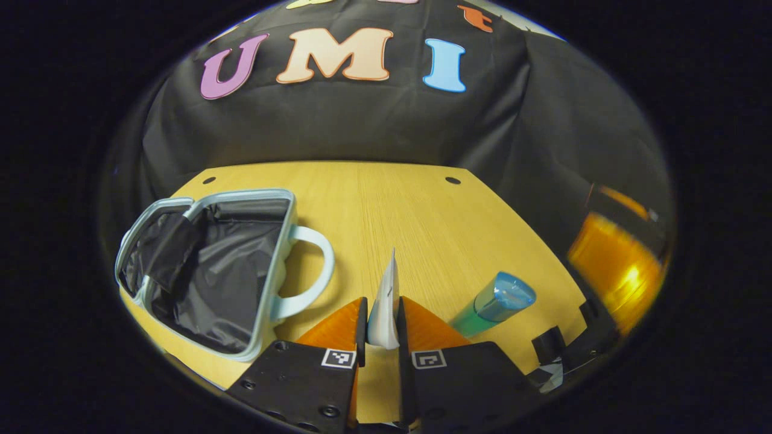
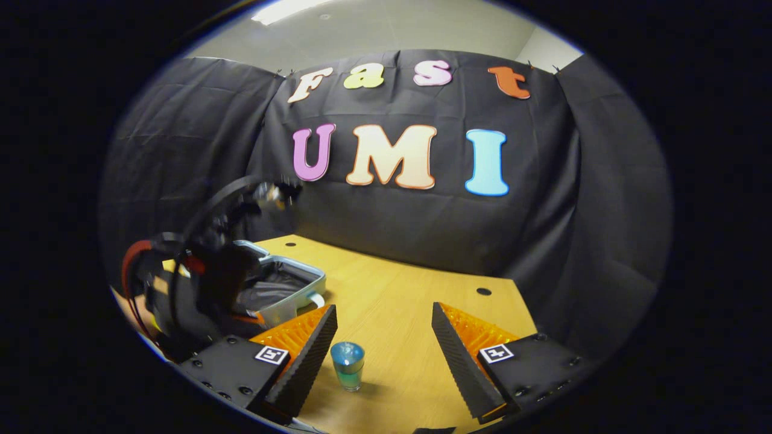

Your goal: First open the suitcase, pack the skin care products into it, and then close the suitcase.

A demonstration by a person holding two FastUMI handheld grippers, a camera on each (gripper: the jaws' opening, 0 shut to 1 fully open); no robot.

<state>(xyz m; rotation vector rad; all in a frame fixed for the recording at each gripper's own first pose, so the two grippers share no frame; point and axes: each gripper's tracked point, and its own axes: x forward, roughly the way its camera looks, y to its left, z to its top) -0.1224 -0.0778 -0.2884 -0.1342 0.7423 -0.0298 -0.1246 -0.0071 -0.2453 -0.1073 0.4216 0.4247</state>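
One wooden table [image 1: 386, 205] spans the middle of both views, its pale top running back to the black cloth wall. One suitcase [image 1: 274, 265] lies on it, lid thrown open: in the left gripper view it sits at the left of the frame, its pale rim, dark crumpled lining and looped handle all plain, while in the right gripper view the suitcase [image 2: 301, 283] is a small shape at the middle left, half hidden by the other tool. Two grippers can be counted. The left gripper [image 1: 382, 319], at the bottom centre of its own view, is narrowed down with both fingers pressing on one thin white sachet [image 1: 386, 301] that stands on edge between them; the right gripper view shows that same left gripper [image 2: 205, 283] as a dark blurred mass with looping cables at the middle left. The right gripper [image 2: 383, 355] stands wide apart with nothing between its fingers, low in its own frame above the bare table; a blurred form at the right edge of the left gripper view may be it, though I cannot tell. One bottle [image 1: 494, 304] with a blue cap and greenish body shows at the lower right of the left gripper view, apparently tipped over, whereas in the right gripper view the bottle [image 2: 348, 364] sits near the bottom, just beside the left-hand finger, not touching
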